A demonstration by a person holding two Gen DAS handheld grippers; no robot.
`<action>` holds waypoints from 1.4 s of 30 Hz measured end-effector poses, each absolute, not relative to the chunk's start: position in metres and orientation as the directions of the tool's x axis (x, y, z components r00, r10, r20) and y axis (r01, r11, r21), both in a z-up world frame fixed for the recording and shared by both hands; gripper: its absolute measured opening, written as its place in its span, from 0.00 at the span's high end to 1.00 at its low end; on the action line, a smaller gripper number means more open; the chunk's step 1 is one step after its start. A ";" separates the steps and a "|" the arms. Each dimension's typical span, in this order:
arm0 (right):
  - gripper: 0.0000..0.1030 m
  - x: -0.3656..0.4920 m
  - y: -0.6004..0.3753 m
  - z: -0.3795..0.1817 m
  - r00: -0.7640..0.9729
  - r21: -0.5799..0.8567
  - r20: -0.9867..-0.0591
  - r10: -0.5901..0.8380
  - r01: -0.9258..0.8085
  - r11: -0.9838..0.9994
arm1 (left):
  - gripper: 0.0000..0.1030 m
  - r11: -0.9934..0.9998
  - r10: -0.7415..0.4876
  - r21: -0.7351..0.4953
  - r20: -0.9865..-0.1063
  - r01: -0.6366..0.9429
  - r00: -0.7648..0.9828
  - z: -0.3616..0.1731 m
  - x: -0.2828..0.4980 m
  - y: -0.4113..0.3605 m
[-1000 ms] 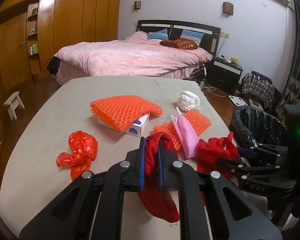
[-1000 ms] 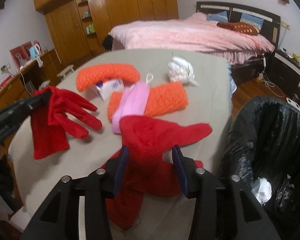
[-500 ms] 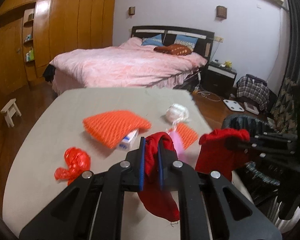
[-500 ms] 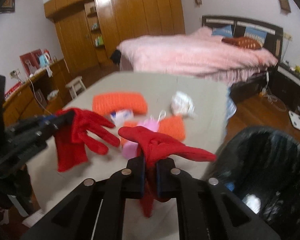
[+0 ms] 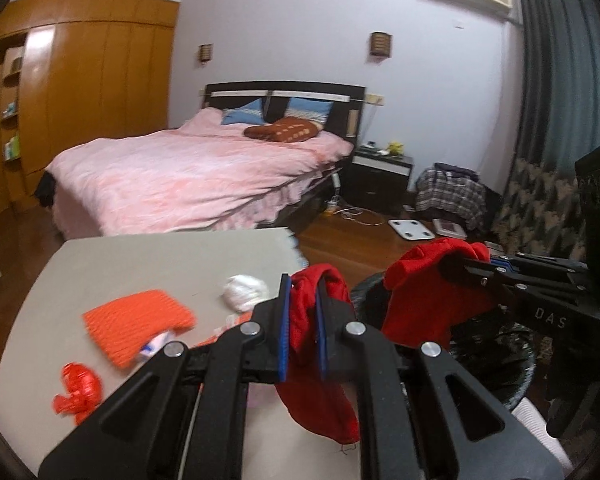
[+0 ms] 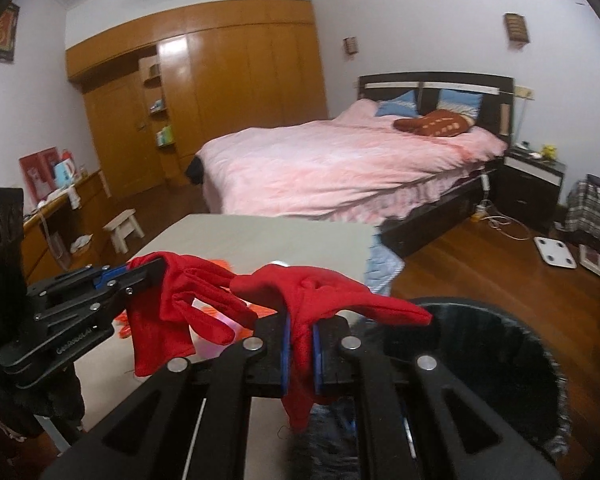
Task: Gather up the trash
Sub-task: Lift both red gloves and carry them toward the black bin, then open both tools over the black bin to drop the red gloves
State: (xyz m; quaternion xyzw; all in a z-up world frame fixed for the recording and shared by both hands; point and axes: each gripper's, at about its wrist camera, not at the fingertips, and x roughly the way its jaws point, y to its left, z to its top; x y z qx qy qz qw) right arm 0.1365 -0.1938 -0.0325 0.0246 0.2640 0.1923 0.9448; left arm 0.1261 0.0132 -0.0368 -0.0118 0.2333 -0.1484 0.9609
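Note:
My left gripper (image 5: 302,312) is shut on a red glove (image 5: 320,396) that hangs below its jaws, lifted above the table's right side. My right gripper (image 6: 300,336) is shut on a second red glove (image 6: 320,292), held at the rim of the black-lined trash bin (image 6: 500,360). The right gripper (image 5: 460,260) with its glove (image 5: 424,296) shows in the left wrist view over the bin (image 5: 496,344). The left gripper (image 6: 148,272) with its glove (image 6: 172,312) shows in the right wrist view.
On the grey table (image 5: 148,264) lie an orange knitted piece (image 5: 136,320) over a small box, a white crumpled wad (image 5: 246,292) and a red plastic bag (image 5: 78,392). A pink bed (image 5: 196,176) stands behind. Wooden floor lies to the right.
Both grippers have lifted their red gloves off the table and swung right towards the bin. The right gripper closed on its glove.

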 end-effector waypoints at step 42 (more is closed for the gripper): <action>0.63 0.131 -0.322 -0.111 0.709 0.123 -0.699 0.091 -0.006 0.992 | 0.50 0.849 -0.485 -0.091 -0.524 0.520 0.700 -0.088 0.175 -0.145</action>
